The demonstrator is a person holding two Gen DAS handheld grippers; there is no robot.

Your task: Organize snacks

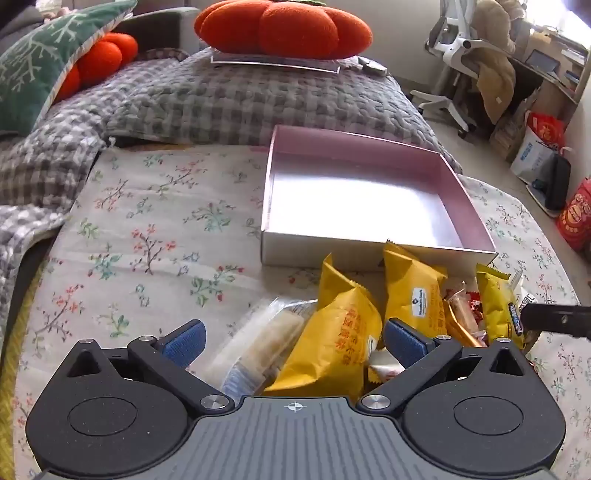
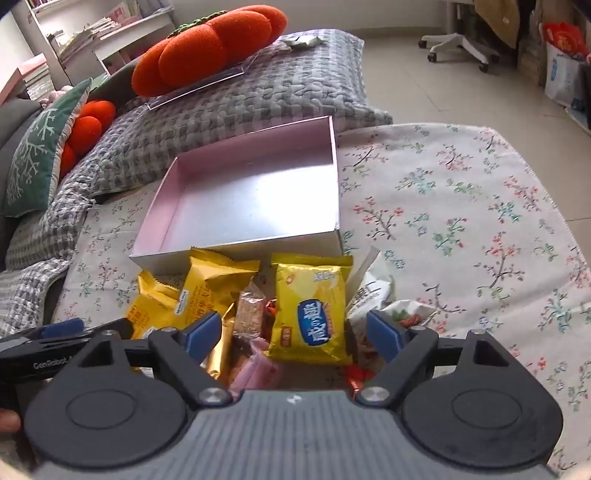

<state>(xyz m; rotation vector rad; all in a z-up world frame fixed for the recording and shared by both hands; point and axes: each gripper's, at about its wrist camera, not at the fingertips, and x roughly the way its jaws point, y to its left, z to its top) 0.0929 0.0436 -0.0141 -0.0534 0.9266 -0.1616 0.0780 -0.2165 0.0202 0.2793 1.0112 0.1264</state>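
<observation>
An empty pink-lined box point(image 1: 354, 199) sits on the floral cloth; it also shows in the right wrist view point(image 2: 255, 199). A pile of snack packets lies just in front of it. My left gripper point(image 1: 293, 341) is open over a yellow pastry packet point(image 1: 332, 343), with a clear-wrapped wafer packet point(image 1: 255, 343) on its left side. My right gripper point(image 2: 293, 334) is open over a yellow cracker packet with a blue label point(image 2: 314, 314), with a pink candy point(image 2: 255, 365) and a brown bar point(image 2: 249, 314) nearby. Neither holds anything.
The floral cloth point(image 1: 147, 240) covers the surface. A grey checked blanket point(image 1: 221, 99), an orange pumpkin cushion point(image 1: 284, 26) and a green pillow point(image 1: 33, 74) lie behind. An office chair point(image 1: 458, 55) and bags point(image 1: 539, 147) stand on the floor at right.
</observation>
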